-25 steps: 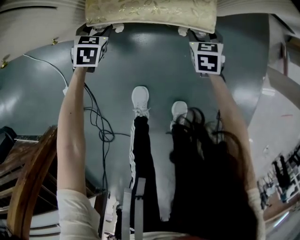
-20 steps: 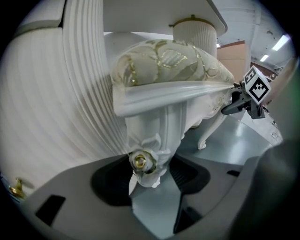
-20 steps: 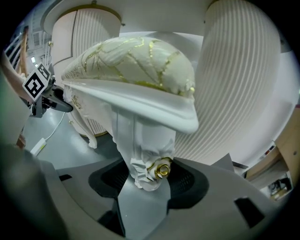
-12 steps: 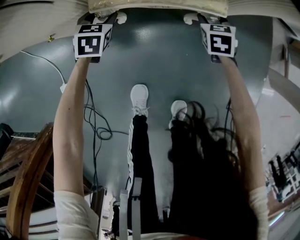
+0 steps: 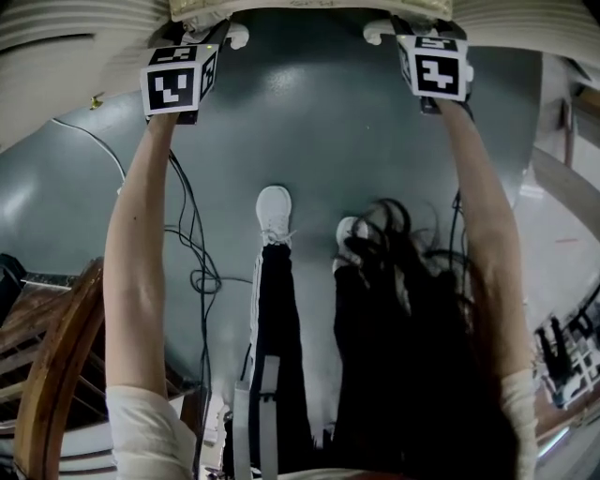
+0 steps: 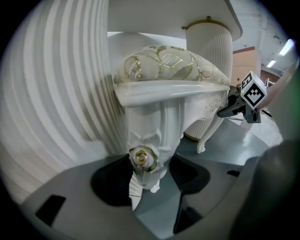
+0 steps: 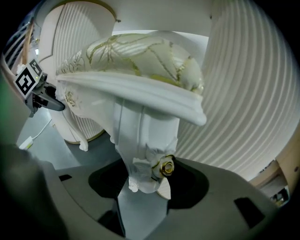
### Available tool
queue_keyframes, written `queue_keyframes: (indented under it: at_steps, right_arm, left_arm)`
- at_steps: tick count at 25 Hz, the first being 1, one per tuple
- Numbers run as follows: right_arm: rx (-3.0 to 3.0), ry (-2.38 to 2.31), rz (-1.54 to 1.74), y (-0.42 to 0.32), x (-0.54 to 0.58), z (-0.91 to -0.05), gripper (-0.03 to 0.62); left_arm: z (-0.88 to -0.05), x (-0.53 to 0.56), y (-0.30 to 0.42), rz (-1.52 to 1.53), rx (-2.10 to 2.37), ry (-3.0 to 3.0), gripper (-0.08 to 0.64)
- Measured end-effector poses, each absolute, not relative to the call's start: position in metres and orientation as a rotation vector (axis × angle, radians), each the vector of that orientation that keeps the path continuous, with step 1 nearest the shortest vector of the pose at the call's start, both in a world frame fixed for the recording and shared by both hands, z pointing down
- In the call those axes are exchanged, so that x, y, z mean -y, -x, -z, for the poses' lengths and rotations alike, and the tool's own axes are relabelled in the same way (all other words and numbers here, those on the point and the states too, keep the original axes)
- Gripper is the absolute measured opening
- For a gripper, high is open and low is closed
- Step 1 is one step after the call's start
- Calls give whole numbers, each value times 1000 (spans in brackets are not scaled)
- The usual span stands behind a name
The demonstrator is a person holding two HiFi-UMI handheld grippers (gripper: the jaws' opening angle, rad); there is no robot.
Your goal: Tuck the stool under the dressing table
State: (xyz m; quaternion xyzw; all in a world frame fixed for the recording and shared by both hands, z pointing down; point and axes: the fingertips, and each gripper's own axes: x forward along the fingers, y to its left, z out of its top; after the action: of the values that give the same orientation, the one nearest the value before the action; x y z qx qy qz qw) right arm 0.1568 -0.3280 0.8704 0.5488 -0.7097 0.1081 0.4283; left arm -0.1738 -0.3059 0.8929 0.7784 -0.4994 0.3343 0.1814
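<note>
Head view: two bare arms reach forward over a grey floor (image 5: 319, 131). The left gripper (image 5: 208, 36) and right gripper (image 5: 410, 30) each meet a front corner of the stool (image 5: 309, 7), which sits at the top edge between the ribbed white pedestals of the dressing table (image 5: 66, 33).

Left gripper view: its jaws are clamped on a carved white stool leg (image 6: 151, 136) with a gold-centred rosette, just beside a pedestal.

Right gripper view: its jaws grip the other leg (image 7: 140, 136) likewise, below the gold-patterned cushion (image 7: 136, 51).
</note>
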Motion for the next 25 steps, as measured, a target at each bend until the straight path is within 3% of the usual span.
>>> queue_keyframes:
  at_steps: [13, 25]
  right_arm:
    - [1759, -1386, -241, -158, 344, -869, 252]
    - [1694, -1432, -366, -161, 282, -842, 261]
  left_arm:
    - [-893, 315, 173, -940, 1465, -2142, 247]
    - [-849, 277, 170, -866, 1630, -2058, 249]
